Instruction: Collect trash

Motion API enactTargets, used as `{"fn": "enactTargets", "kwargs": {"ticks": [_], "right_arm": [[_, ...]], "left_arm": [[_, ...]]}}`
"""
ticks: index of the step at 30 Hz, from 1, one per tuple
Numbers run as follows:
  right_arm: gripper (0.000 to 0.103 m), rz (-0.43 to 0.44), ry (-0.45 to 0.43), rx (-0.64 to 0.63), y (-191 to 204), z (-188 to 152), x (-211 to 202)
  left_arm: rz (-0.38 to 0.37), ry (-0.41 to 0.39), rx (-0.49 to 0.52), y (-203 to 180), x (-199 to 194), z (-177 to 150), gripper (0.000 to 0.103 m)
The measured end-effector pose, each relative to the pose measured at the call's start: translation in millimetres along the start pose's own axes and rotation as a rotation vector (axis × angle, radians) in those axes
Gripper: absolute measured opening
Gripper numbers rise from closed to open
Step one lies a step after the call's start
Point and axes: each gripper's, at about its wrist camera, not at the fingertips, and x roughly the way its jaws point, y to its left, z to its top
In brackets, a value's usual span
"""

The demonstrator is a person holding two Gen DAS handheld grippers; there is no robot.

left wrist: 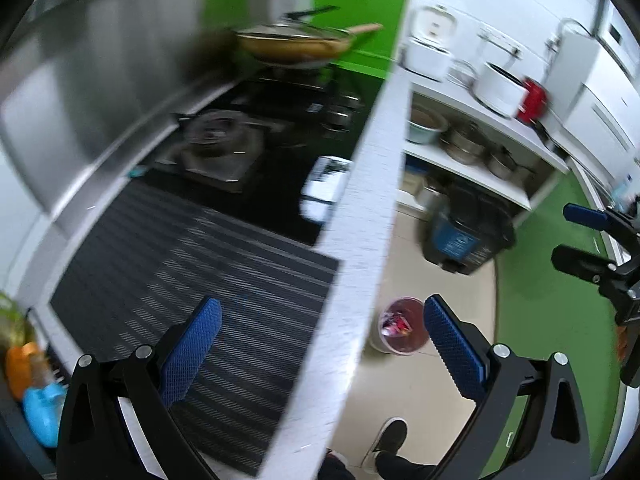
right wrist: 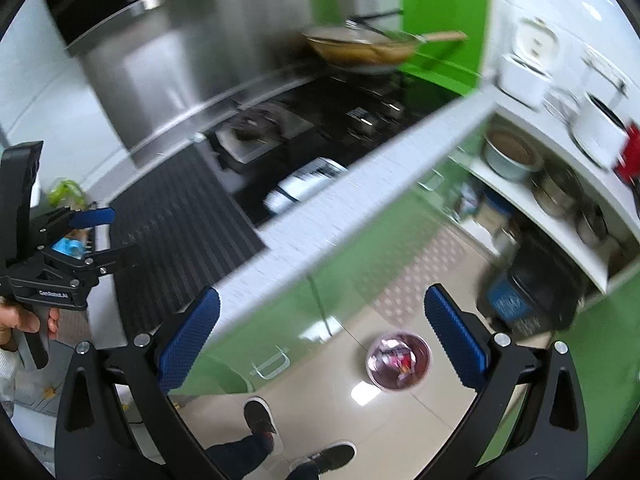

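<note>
A small round bin (left wrist: pixel 401 331) with a purple liner and colourful scraps inside stands on the tiled floor; the same bin (right wrist: pixel 399 361) shows below the green counter front in the right wrist view. A white box-like item (left wrist: pixel 325 187) lies on the black counter near its edge, and the same white item (right wrist: pixel 306 185) appears blurred in the right view. My left gripper (left wrist: pixel 322 354) hangs open and empty above the striped mat and counter edge. My right gripper (right wrist: pixel 322 350) is open and empty over the floor. The left gripper (right wrist: pixel 102 240) appears at far left, the right gripper (left wrist: pixel 576 236) at far right.
A striped dark mat (left wrist: pixel 192 280) covers the counter beside a gas hob (left wrist: pixel 224 144) with a lidded wok (left wrist: pixel 296 40). A dark bin (left wrist: pixel 468 232) stands under white shelves with pots (left wrist: pixel 472 144). The person's shoes (right wrist: pixel 260 420) are on the floor. Bottles (left wrist: pixel 28 376) stand at left.
</note>
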Motion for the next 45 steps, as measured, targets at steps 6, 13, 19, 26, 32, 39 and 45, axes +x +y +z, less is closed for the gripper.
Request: {"fn": "enactTargets", "kwargs": {"ticks": [6,13,19,26,32,39,45], "right_arm": [[0.100,0.080,-0.011,-0.087,68,36,13],[0.100,0.142,0.006,-0.191,127,62,36],[0.100,0.205,0.027,-0.274,153,77,53],[0.100,0.287,0.038,-0.353,170,90,65],[0.100,0.314,0.043,-0.385,175,97,71],[0.100,0.317,0.044,-0.385,177,100,74],[0.100,0.312,0.045,-0.377,176,100,76]], "left_arm": [[0.070,-0.028,-0.055,60,-33,-2,0.097],[0.132,-0.039,-0.112,108,-54,-7,0.097],[0.182,-0.046,-0.164,126,-66,-9,0.097],[0.207,-0.036,-0.212,134,-68,-10,0.097],[0.199,-0.029,-0.224,134,-62,-5,0.097],[0.155,0.006,-0.233,140,-51,-1,0.097],[0.208,0.037,-0.200,134,-43,0,0.097]]}}
